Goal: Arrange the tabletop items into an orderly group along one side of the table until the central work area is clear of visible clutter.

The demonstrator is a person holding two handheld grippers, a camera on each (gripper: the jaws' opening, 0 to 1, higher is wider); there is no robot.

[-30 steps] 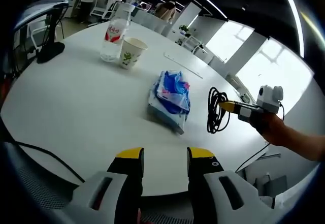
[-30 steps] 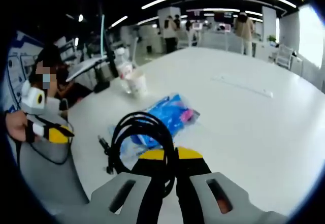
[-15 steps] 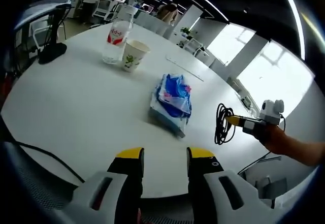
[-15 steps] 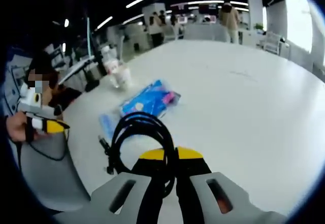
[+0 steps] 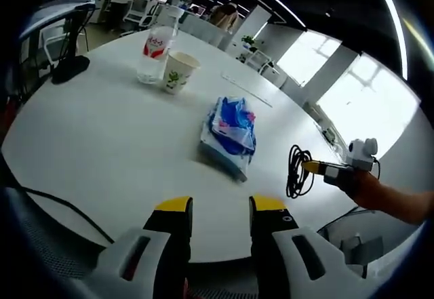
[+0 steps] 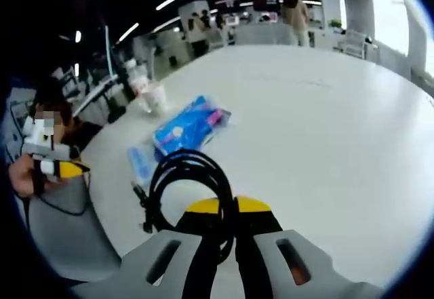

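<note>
My right gripper (image 6: 228, 205) is shut on a coiled black cable (image 6: 182, 185) and holds it above the white table (image 6: 325, 123). In the left gripper view that same gripper (image 5: 313, 167) shows at the right with the cable (image 5: 296, 171) hanging near the table's edge. A blue plastic packet (image 5: 229, 133) lies mid-table, also seen as the packet (image 6: 183, 131) beyond the cable. A water bottle (image 5: 155, 49) and a paper cup (image 5: 176, 70) stand together at the far left. My left gripper (image 5: 220, 205) hovers open over the near table edge, holding nothing.
A thin white ruler-like strip (image 5: 244, 87) lies beyond the packet. A black lamp base (image 5: 68, 68) stands at the table's far left edge. A black cord (image 5: 61, 207) trails below the near rim. Office desks, chairs and people fill the background.
The right gripper has carried the cable away from the packet toward the table's edge. The left gripper and the other items have stayed put.
</note>
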